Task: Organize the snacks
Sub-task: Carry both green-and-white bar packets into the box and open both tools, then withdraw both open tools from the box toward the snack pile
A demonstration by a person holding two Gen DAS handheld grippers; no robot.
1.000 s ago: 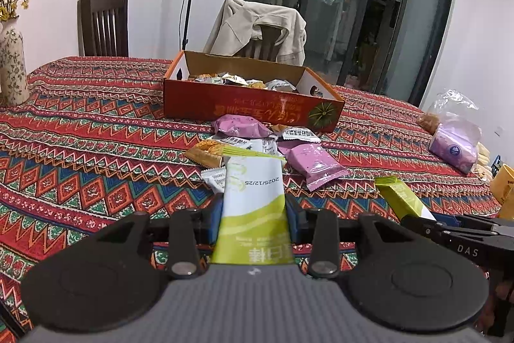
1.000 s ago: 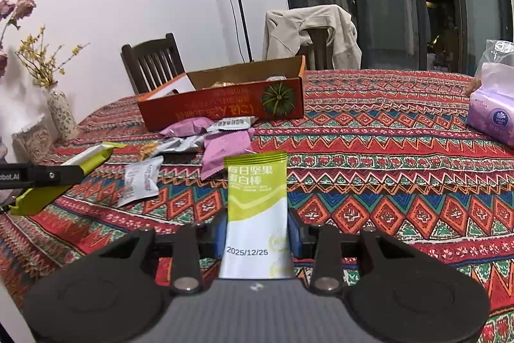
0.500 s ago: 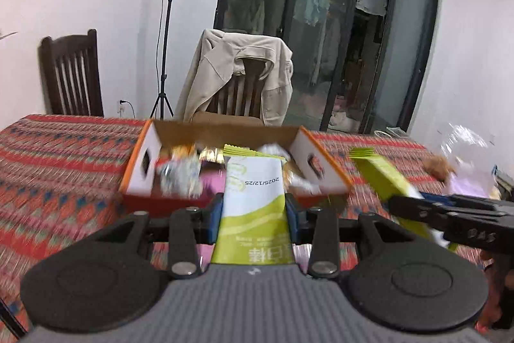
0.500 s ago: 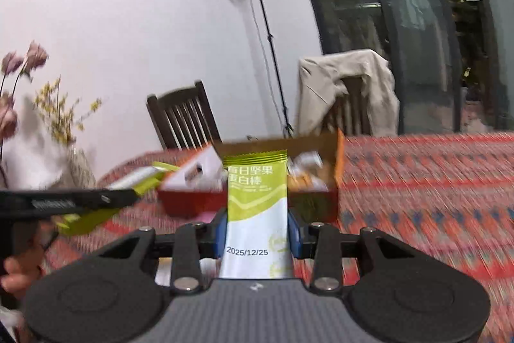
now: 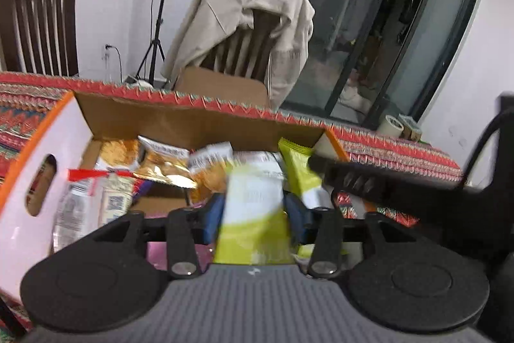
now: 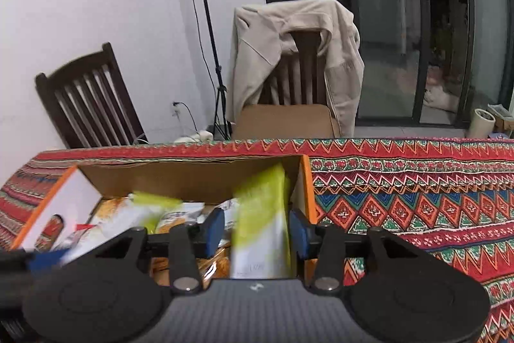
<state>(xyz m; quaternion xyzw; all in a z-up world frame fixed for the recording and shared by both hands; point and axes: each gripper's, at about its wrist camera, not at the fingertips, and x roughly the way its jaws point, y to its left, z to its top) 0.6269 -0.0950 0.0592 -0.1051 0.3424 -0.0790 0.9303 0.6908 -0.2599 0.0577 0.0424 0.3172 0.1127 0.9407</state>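
Both grippers are over the open cardboard snack box [image 5: 192,121], which also shows in the right wrist view [image 6: 180,179]. My left gripper [image 5: 253,214] has its jaws apart with a blurred green-and-white snack bar [image 5: 253,214] loose between them. My right gripper [image 6: 257,227] is open too, and its green-and-white bar [image 6: 263,224] is blurred and tilted between the blue pads [image 6: 214,227]. The right gripper shows as a black bar in the left wrist view [image 5: 369,182]. Several snack packets [image 5: 160,163] lie in the box.
The box sits on a red patterned tablecloth [image 6: 417,198]. Behind the table stand a chair draped with a beige jacket [image 6: 298,53], a dark wooden chair [image 6: 86,102] and a light stand [image 6: 205,21]. Glass doors are at the back right.
Both grippers moved forward from the table's near side to over the box. Their jaws have opened and both green bars are slipping free, blurred.
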